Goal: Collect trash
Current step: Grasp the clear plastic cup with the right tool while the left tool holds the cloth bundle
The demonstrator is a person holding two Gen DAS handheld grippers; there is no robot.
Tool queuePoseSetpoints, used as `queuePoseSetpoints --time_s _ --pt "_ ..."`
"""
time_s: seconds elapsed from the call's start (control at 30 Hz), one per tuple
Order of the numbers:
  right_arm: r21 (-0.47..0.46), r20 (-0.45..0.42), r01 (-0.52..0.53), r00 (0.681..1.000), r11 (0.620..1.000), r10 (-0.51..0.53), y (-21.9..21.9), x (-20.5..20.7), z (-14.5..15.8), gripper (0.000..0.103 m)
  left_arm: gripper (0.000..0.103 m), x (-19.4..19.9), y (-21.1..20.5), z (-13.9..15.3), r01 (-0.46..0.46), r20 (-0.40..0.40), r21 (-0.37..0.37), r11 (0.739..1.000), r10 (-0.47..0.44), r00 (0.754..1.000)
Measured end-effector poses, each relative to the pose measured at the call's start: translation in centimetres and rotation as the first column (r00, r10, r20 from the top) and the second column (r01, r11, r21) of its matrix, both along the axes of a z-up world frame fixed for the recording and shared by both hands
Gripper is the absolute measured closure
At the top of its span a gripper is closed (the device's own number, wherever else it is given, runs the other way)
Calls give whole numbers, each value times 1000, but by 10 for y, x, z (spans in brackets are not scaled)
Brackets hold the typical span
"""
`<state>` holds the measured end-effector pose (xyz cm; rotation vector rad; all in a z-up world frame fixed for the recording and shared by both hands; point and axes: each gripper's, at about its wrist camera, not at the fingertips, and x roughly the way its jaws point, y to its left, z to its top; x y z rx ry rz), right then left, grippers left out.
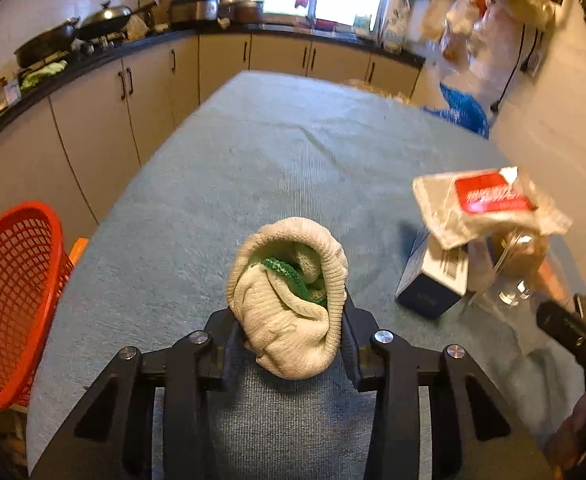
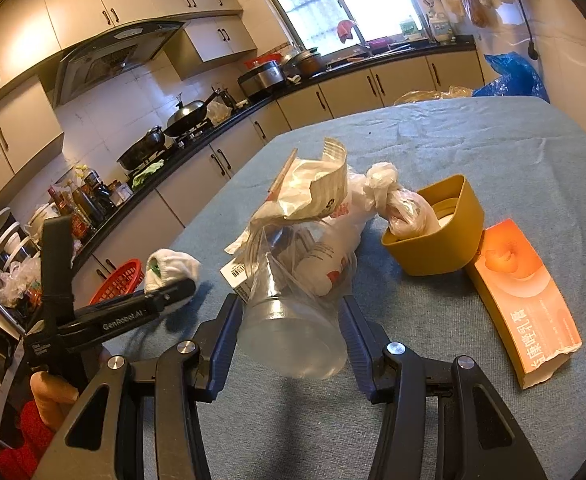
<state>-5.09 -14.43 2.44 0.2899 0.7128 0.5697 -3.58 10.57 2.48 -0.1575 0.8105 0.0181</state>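
My left gripper [image 1: 289, 320] is shut on a balled white knit glove with green trim [image 1: 289, 300], held above the blue-grey tablecloth [image 1: 253, 160]. It also shows in the right wrist view [image 2: 171, 268]. My right gripper [image 2: 289, 320] is closed around a clear plastic cup [image 2: 293, 336] stuffed with plastic bags and a crumpled wrapper [image 2: 309, 188]. In the left wrist view that cup [image 1: 513, 276] and wrapper [image 1: 489, 204] hang at the right. A red mesh basket [image 1: 9, 304] stands off the table's left edge.
On the table lie a yellow square tub [image 2: 437, 232] with a knotted bag in it, an orange carton [image 2: 529, 304] and a blue-white box [image 1: 433, 280]. Kitchen counters with pans [image 1: 105, 20] run along the left and back. A blue bag [image 1: 465, 108] sits far right.
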Motion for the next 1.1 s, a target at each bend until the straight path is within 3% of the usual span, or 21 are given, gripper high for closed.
queuePoseSetpoints --time_s 0.27,0.5,0.8,1.1 --pt "10 75 -39 996 999 38 3 -12 8 49 64 -34 -21 26 -63 189 111 992 41 981" --pt "32 88 -62 994 998 59 3 -14 10 49 64 -39 -31 21 -60 170 148 987 34 985" --pt "-5 104 -70 992 998 70 10 -27 14 50 64 -51 -31 26 -40 164 144 989 16 986" --pt "50 82 -72 994 996 68 8 -39 22 50 64 -63 -28 29 -30 162 141 990 7 987"
